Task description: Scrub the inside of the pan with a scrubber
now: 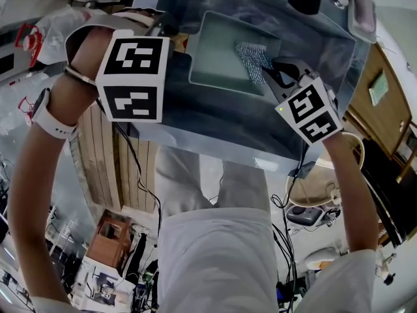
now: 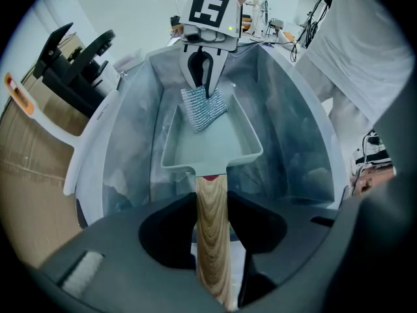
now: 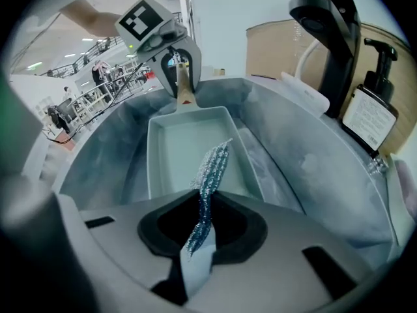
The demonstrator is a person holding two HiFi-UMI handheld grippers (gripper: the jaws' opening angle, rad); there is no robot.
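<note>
A pale green rectangular pan (image 1: 221,54) lies in a steel sink (image 1: 215,119), its wooden handle (image 2: 212,220) pointing toward the left gripper. My left gripper (image 2: 212,237) points straight down and is shut on that handle; the right gripper view shows it (image 3: 179,77) at the pan's far end. A silvery-blue mesh scrubber (image 1: 253,60) hangs inside the pan (image 3: 176,155) near its right wall. My right gripper (image 3: 199,240) is shut on the scrubber (image 3: 212,175), tilted down over the pan's right end. In the left gripper view the scrubber (image 2: 203,108) touches the pan's floor (image 2: 215,145) below the right gripper (image 2: 203,70).
A black faucet (image 3: 332,38) and a dark soap bottle (image 3: 371,109) stand on the sink's rim beside the right gripper. The sink's steep walls (image 2: 287,135) close in on the pan on all sides. A person's legs stand below the sink's front edge.
</note>
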